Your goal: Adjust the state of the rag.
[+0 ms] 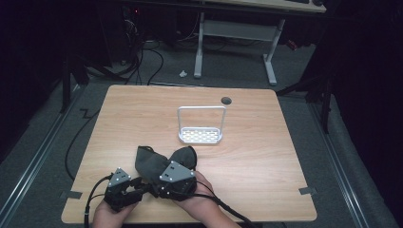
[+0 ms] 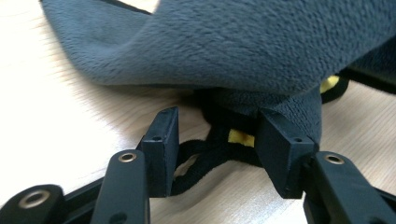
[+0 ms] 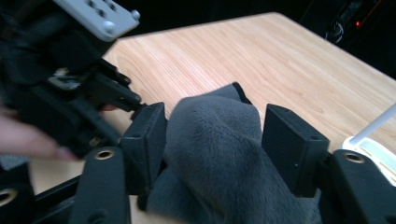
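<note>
High view: 2 hands hold a tool each at the near edge of the desk (image 1: 266, 142), the left tool (image 1: 135, 186) and right tool (image 1: 166, 183) both at a grey fleece cloth (image 1: 152, 161). A white wire rack (image 1: 200, 124) stands apart behind it, a round hole (image 1: 226, 100) farther back.

Left gripper view: jaws stand wide, a black strap (image 2: 205, 156) with a yellow tag (image 2: 240, 137) between them, unpinched.

Right gripper view: jaws stand apart around a cloth fold; whether they press it I cannot tell. No writing reads.
</note>
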`<control>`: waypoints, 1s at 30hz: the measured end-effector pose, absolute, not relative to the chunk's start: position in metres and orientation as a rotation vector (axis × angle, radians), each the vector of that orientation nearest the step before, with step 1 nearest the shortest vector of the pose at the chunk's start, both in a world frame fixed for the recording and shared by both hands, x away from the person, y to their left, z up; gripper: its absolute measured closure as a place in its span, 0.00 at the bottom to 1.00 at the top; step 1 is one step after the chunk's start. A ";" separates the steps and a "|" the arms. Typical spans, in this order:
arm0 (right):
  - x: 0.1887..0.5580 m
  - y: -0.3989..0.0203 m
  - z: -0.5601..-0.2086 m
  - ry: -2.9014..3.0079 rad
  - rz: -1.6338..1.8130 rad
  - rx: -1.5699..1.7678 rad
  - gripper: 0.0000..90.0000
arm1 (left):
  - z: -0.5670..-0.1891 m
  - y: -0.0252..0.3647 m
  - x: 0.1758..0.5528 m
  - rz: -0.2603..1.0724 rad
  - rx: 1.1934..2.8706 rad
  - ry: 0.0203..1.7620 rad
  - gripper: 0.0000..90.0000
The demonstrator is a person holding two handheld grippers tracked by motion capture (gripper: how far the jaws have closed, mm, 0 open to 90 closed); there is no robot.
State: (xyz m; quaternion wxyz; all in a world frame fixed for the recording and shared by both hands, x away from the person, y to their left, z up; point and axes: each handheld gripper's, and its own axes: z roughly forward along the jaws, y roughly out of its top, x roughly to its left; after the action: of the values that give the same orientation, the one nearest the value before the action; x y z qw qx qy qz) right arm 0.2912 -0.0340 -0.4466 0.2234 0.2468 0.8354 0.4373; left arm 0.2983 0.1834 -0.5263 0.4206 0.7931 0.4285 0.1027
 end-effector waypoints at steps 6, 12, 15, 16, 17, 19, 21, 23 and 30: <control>0.297 -0.032 -0.460 2.292 1.083 0.672 0.87 | -0.527 0.172 0.297 0.310 2.051 1.045 0.57; 0.285 -0.067 -0.446 2.206 1.143 0.720 0.88 | -0.530 0.156 0.294 0.382 2.107 1.036 0.58; 0.279 -0.103 -0.448 2.161 1.147 0.799 0.87 | -0.529 0.155 0.294 0.391 2.110 1.034 0.59; 0.278 -0.111 -0.450 2.153 1.143 0.821 0.87 | -0.530 0.155 0.293 0.391 2.109 1.036 0.59; 0.276 -0.123 -0.454 2.147 1.138 0.851 0.87 | -0.530 0.154 0.293 0.391 2.105 1.038 0.59; 0.273 -0.143 -0.466 2.147 1.098 0.908 0.87 | -0.530 0.154 0.293 0.397 2.107 1.036 0.60; 0.272 -0.160 -0.481 2.159 1.059 0.968 0.87 | -0.530 0.153 0.293 0.389 2.106 1.032 0.60; 0.274 -0.172 -0.497 2.180 1.013 1.011 0.87 | -0.530 0.150 0.293 0.384 2.105 1.022 0.60; 0.285 -0.178 -0.509 2.214 0.952 1.107 0.68 | -0.531 0.141 0.288 0.376 2.110 0.990 0.60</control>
State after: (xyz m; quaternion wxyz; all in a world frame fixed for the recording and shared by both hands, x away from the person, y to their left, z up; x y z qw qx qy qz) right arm 0.2851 -0.1777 -0.5086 0.2421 0.4047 0.8100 0.3484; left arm 0.2879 0.1413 -0.5307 0.3804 0.8266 0.3878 0.1471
